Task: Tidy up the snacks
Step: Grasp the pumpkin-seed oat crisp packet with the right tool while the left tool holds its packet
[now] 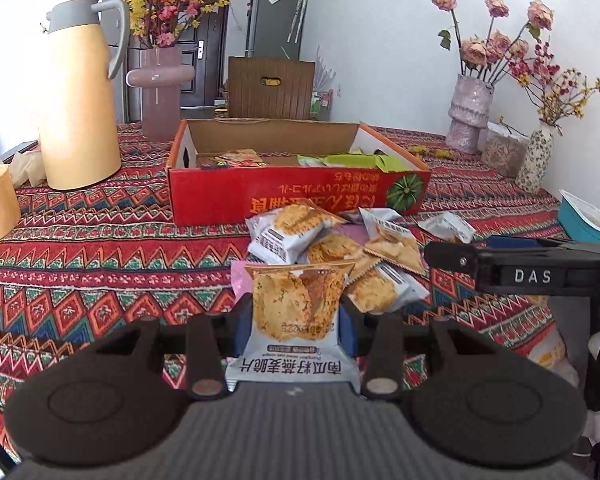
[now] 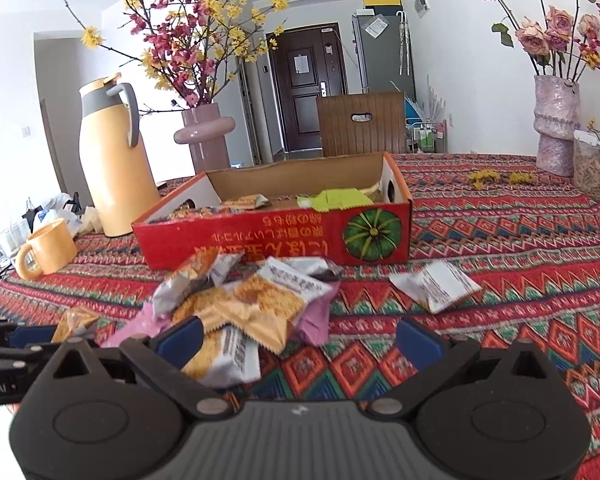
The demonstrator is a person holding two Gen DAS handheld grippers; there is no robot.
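The left claw [image 1: 296, 320] grips a cracker packet [image 1: 294, 312] upright between its blue pads, just above the pile [image 1: 340, 248] of like packets on the desk [image 1: 100, 248]. To do this well, carry it level over the red box [image 1: 300, 196] wall and let go only once it is inside. The right claw [image 2: 298, 340] stands open and empty beside the pile. The box holds orange packets at its left and green ones [image 1: 352, 159] at its right.

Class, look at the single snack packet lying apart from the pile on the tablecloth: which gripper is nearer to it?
Right. The right gripper hangs open just short of the lone packet; the left gripper, shut on an oat-crisp packet, sits beyond the pile.
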